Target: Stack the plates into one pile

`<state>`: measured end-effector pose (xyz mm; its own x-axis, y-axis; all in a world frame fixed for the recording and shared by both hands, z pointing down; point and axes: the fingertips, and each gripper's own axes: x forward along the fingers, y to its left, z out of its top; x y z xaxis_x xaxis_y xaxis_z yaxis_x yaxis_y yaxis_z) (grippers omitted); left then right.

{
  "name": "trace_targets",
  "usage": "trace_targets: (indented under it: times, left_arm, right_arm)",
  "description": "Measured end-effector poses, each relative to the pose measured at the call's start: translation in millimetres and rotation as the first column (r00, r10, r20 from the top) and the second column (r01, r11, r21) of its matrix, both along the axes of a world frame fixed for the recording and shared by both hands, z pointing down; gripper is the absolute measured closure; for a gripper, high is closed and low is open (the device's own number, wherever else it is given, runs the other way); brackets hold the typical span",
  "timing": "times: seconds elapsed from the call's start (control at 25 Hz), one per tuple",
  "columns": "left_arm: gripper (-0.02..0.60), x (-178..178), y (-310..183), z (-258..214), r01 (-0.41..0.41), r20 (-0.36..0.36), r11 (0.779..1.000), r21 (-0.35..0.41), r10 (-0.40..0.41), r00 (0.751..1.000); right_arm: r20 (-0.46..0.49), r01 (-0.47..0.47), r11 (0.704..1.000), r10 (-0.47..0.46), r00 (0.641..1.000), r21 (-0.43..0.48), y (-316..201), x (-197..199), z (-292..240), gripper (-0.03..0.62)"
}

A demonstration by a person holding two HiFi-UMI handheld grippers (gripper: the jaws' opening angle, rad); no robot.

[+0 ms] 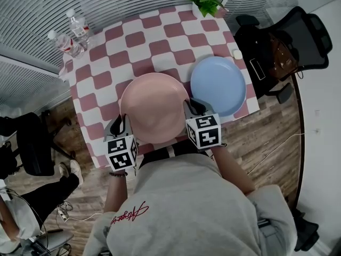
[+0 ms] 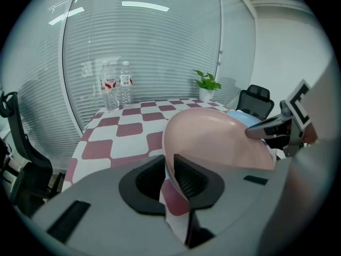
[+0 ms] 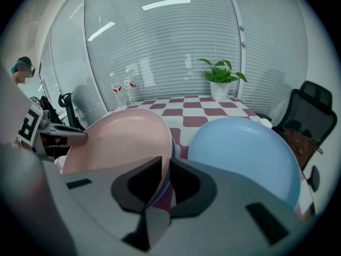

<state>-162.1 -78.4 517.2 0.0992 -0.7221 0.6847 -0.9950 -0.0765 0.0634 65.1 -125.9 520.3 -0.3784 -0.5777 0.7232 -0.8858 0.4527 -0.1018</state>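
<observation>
left gripper point(image 1: 121, 122) and right gripper point(image 1: 193, 108) are each clamping the near rim of the pink plate point(image 1: 154, 105), holding it over the checkered table's point(image 1: 138, 39) near edge, just beside the blue plate point(image 1: 218, 84); red script on the grey sweatshirt point(image 1: 176, 207) is staying illegible.

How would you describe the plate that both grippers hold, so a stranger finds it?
On the red-and-white checkered table, two plates are side by side at the near edge. The pink plate is the left one, with the left gripper and the right gripper clamped on its near rim; the blue plate beside it is held by neither.
</observation>
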Motion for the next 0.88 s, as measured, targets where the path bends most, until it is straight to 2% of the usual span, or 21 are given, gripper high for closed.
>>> trace_targets:
  times: [0.88]
  left_arm:
    - [0.514,1,-2,11,-0.062,0.103,0.997,-0.035,0.065,0.993]
  right_arm:
    - [-0.088,0.052,0.999,-0.051,0.995,0.010,-2,-3,9,0.543]
